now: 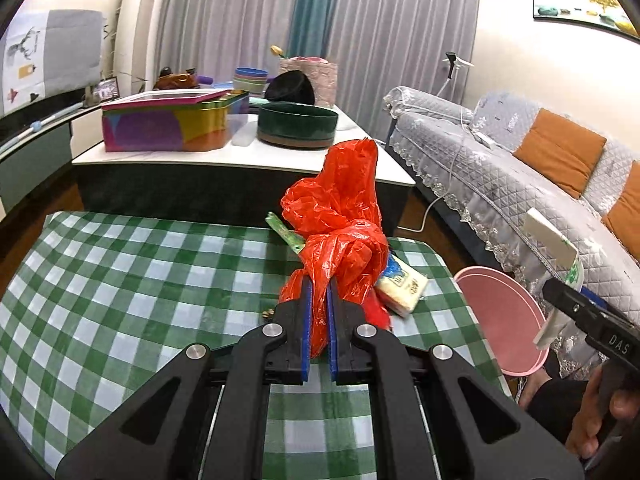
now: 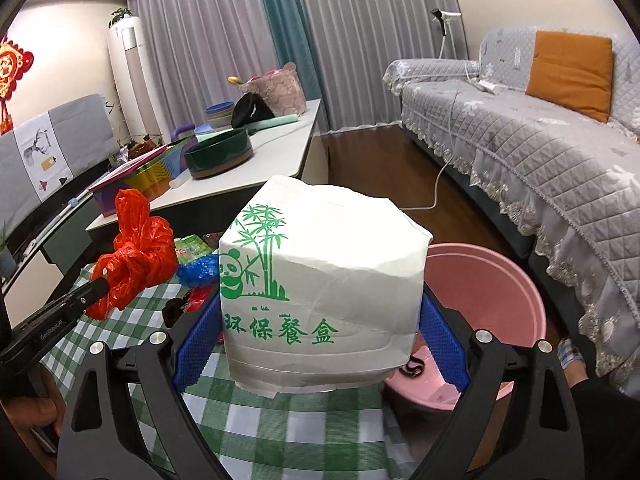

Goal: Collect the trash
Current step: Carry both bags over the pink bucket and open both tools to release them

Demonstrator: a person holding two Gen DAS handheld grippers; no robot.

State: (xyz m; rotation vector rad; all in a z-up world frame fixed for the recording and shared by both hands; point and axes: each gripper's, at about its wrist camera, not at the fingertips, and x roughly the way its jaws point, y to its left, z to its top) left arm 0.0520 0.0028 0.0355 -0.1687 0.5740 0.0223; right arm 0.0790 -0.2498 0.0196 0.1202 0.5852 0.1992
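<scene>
A tabletop covered with a green-and-white checked cloth is seen below both tools, with a round pink plastic bin standing on the floor just beyond the right tool and a grey quilted sofa further off. A crumpled red plastic bag is pinched between the nearly closed jaws of the left tool, raised above the cloth. A white paper meal box printed with a green panda is clamped across the wide-set right tool, held beside the bin's near rim.

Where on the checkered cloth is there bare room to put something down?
The checkered cloth is bare across its left half. It is crowded at the right, where wrappers lie under the red plastic bag, toward the pink bin.
</scene>
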